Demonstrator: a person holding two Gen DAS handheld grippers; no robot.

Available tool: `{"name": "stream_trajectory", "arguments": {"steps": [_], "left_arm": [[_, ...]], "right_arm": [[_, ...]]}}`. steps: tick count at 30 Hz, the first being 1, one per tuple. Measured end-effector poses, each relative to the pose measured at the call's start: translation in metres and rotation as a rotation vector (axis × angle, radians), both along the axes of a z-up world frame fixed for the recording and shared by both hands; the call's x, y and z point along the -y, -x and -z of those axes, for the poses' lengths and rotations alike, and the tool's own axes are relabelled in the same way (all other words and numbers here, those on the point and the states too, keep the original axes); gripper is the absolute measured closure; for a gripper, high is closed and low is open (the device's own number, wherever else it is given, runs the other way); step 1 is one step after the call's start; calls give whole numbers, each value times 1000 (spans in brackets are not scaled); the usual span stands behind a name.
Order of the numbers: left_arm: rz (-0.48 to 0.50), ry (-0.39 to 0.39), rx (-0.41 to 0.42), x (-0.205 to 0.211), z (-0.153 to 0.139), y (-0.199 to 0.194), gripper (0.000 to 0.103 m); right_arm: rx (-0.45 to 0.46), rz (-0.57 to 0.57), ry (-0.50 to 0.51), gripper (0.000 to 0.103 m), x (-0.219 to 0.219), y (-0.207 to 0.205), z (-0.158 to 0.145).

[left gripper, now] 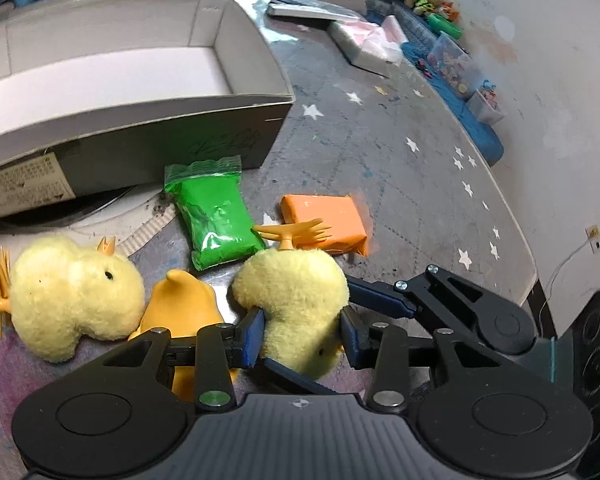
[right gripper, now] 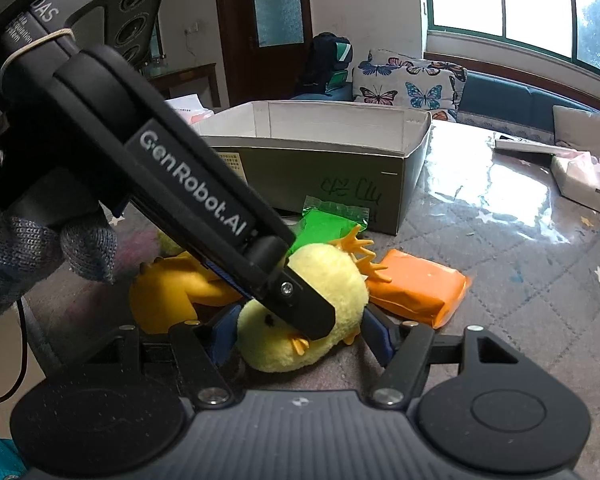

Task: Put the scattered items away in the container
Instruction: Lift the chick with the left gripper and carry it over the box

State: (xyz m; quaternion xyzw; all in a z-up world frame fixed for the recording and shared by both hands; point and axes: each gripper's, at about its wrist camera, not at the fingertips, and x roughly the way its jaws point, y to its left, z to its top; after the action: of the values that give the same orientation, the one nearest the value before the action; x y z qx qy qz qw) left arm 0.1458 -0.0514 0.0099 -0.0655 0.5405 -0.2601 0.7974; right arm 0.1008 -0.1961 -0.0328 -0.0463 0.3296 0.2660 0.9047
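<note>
A fluffy yellow chick toy (left gripper: 296, 300) lies on the grey mat, head toward me. My left gripper (left gripper: 302, 338) has its blue fingers pressed on both sides of it. My right gripper (right gripper: 300, 340) straddles the same chick (right gripper: 320, 280) with wider jaws, and the left gripper's body crosses in front of it. A second fluffy chick (left gripper: 68, 300), an orange rubber duck (left gripper: 180, 304), a green clay bag (left gripper: 216, 220) and an orange clay pack (left gripper: 324, 220) lie nearby. The open white cardboard box (left gripper: 140, 108) stands behind them, empty.
White foam slabs (left gripper: 364, 44) and plastic bins of small toys (left gripper: 456, 64) line the far edge by a blue strip. A butterfly pillow (right gripper: 404, 80) and sofa stand behind the box. A gloved hand (right gripper: 28, 248) holds the left gripper.
</note>
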Motion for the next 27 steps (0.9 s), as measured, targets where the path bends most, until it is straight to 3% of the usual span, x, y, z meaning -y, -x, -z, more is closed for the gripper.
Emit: {"name": "stream_trajectory", "arguments": {"steps": [11, 21, 27], "left_arm": [[-19, 27, 103, -8, -40, -12, 62], [-97, 56, 171, -27, -66, -86, 62], [-130, 79, 147, -37, -53, -135, 63]], "right_arm": [[118, -16, 18, 37, -4, -8, -40], [212, -25, 59, 37, -31, -79, -64], [166, -13, 53, 37, -52, -130, -52]]}}
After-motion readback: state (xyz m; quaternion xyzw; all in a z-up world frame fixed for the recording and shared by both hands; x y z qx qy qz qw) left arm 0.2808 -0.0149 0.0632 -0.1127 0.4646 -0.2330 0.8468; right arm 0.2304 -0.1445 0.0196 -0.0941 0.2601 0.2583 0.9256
